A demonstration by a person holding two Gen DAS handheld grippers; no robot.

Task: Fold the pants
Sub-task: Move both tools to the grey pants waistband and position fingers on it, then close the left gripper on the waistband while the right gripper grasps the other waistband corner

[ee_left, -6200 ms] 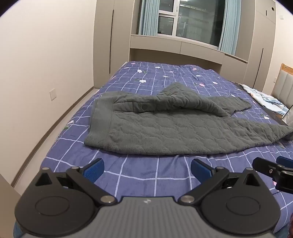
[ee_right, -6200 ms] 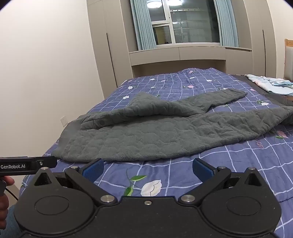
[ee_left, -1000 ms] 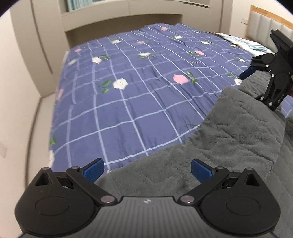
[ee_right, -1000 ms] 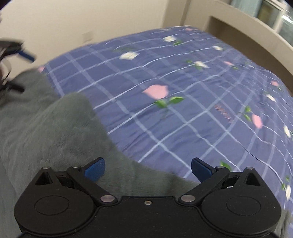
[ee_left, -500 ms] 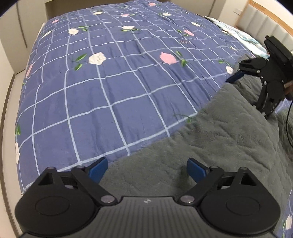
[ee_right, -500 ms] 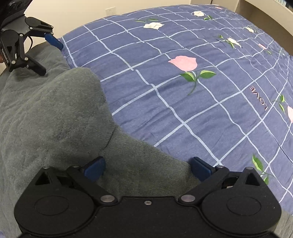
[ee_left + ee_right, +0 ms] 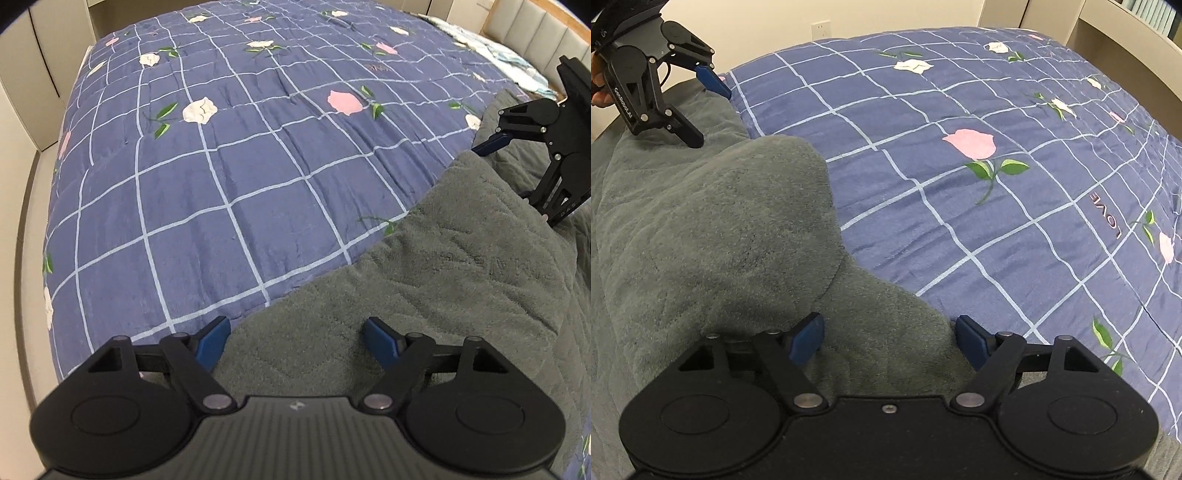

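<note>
- Your one pair of grey fleece pants (image 7: pixel 461 266) lies on the bed, over a blue checked quilt (image 7: pixel 229 177) printed with pink and white roses.
- In the left wrist view the cloth's far edge runs on a slant from just beyond your left hand-held gripper (image 7: pixel 295 338) up toward the right hand-held gripper at the right of the frame, so the long axis follows that line between your two tools.
- In the right wrist view the same pants (image 7: pixel 713 229) stretch from the right hand-held gripper (image 7: pixel 890 336) up to the left hand-held gripper (image 7: pixel 698 110) in the top left corner. A rounded hump of cloth rises between the two.
- Only part of the garment shows in either view, so which end is the waist and which the leg hems cannot be told.
- Your left hand-held gripper is closing, its blue pads still wide apart. Grey cloth lies between them, with the left pad at the cloth's edge and the right pad over it; neither pad presses on the fabric.
- Your right hand-held gripper is closing too. A bulge of grey cloth fills the gap between its blue pads, and both pads sit right at the cloth, but a firm pinch does not show.
- There are two hand-held grippers and one pair of pants. A pale, patterned bundle of cloth (image 7: pixel 509 55) lies at the far right corner of the bed, near a padded headboard (image 7: pixel 532 33).
</note>
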